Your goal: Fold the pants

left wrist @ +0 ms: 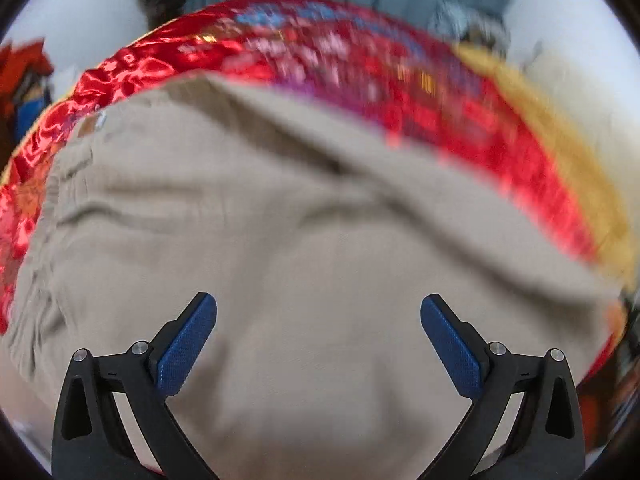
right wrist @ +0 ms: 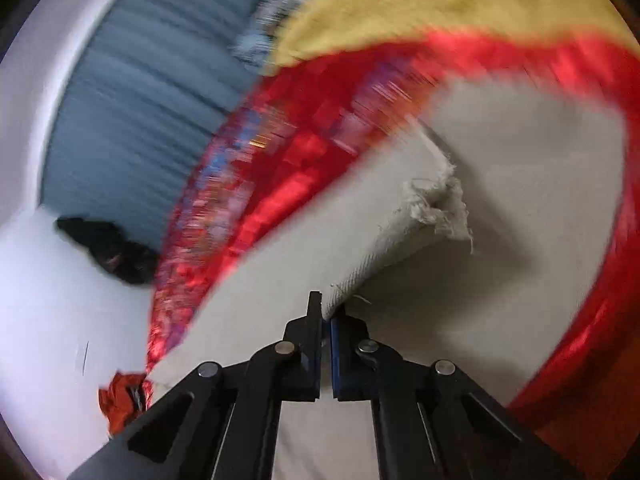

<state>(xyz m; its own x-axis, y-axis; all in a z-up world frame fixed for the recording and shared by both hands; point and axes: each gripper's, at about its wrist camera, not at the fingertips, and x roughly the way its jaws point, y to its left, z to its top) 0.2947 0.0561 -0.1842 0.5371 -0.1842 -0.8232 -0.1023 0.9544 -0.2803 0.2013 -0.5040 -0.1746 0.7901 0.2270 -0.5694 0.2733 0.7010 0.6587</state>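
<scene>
Beige pants (left wrist: 256, 248) lie spread and creased over a shiny red patterned cloth (left wrist: 360, 68). My left gripper (left wrist: 318, 308) hovers above the pants with its blue pads wide apart and nothing between them. In the right wrist view, my right gripper (right wrist: 325, 312) is shut on a fold of the beige pants (right wrist: 400, 216), lifting a doubled layer whose frayed hem (right wrist: 444, 212) sticks up above the flat fabric below.
The red cloth (right wrist: 280, 184) has a yellow border (right wrist: 440, 4) and covers a raised surface. Blue-grey curtains (right wrist: 144, 112) hang beyond it. A dark object (right wrist: 108, 248) and a red-orange item (right wrist: 124, 396) lie on the pale floor.
</scene>
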